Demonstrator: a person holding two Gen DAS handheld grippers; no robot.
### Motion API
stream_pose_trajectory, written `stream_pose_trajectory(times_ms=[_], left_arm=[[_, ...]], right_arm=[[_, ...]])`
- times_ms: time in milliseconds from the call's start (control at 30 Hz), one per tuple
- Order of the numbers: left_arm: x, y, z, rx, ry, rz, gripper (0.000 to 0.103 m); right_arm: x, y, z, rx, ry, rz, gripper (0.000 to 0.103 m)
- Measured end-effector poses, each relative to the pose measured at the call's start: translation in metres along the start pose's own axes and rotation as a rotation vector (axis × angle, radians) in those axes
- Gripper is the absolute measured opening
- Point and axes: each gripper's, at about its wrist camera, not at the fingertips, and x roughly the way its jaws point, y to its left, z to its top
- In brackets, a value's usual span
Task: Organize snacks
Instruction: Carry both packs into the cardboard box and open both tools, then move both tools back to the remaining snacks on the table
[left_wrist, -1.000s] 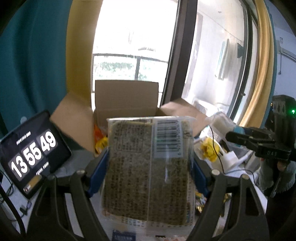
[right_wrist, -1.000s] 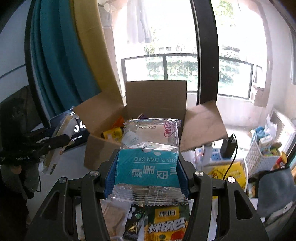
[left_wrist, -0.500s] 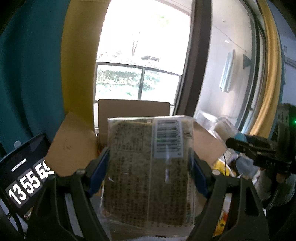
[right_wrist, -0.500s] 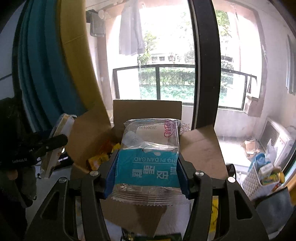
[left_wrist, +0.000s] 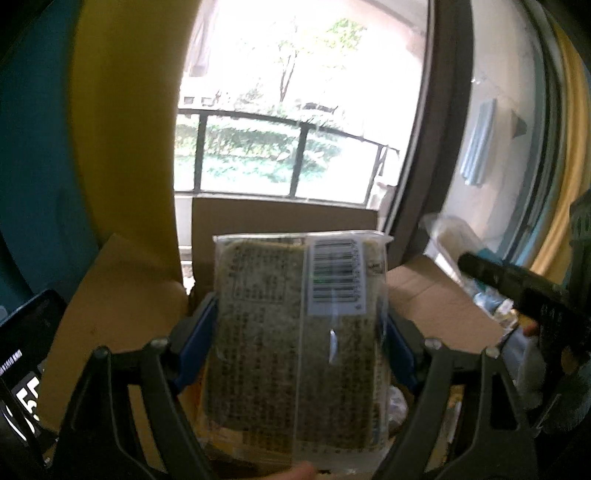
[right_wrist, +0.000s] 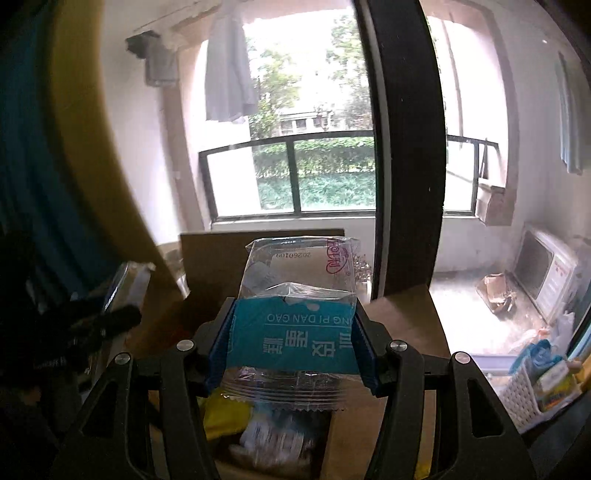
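Observation:
My left gripper (left_wrist: 300, 314) has a clear pack of brown snack bars (left_wrist: 295, 354) with a barcode label between its blue pads, which still touch the pack as the jaws are opening. My right gripper (right_wrist: 293, 326) has a teal-and-clear snack pack (right_wrist: 295, 334) between its pads, also touching it with its jaws opening. Both packs hang over the open cardboard box (left_wrist: 122, 295), whose flap (right_wrist: 402, 321) stands up on the right. Loose packets, one of them yellow (right_wrist: 225, 413), lie in the box below the teal pack. Each gripper shows at the edge of the other's view.
A tablet showing a clock (left_wrist: 22, 354) stands left of the box. A white basket of small items (right_wrist: 524, 391) sits at the right. Yellow and teal curtains hang at the left, and a window with a dark frame rises right behind the box.
Both grippers have moved forward with their packs, from above the table to over the box. The box has grown larger, and the snacks on the table have dropped out of view.

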Motion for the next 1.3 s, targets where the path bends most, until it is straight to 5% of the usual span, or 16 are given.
stream_pose_trajectory(times_ms=[33,100,600,833,1300], left_arm=[[0.004,0.0,0.001,0.009,0.011,0.008,0.094],[0.006,-0.002,0.001,0.016,0.015,0.015,0.098],[-0.035,-0.017,-0.004,0.042,-0.034,0.02,0.099],[-0.067,-0.033,-0.014,0.052,-0.035,-0.045,0.099],[-0.137,-0.072,-0.046,0.143,-0.062,-0.027,0.099]], right_arm=[[0.007,0.0,-0.001,-0.001,0.004,-0.01,0.078],[0.02,-0.003,-0.001,0.005,0.02,-0.021,0.086],[-0.016,0.011,-0.012,-0.061,0.03,-0.01,0.086],[-0.058,0.018,-0.02,-0.047,0.02,0.006,0.086],[-0.138,0.025,-0.046,-0.062,0.003,0.027,0.086]])
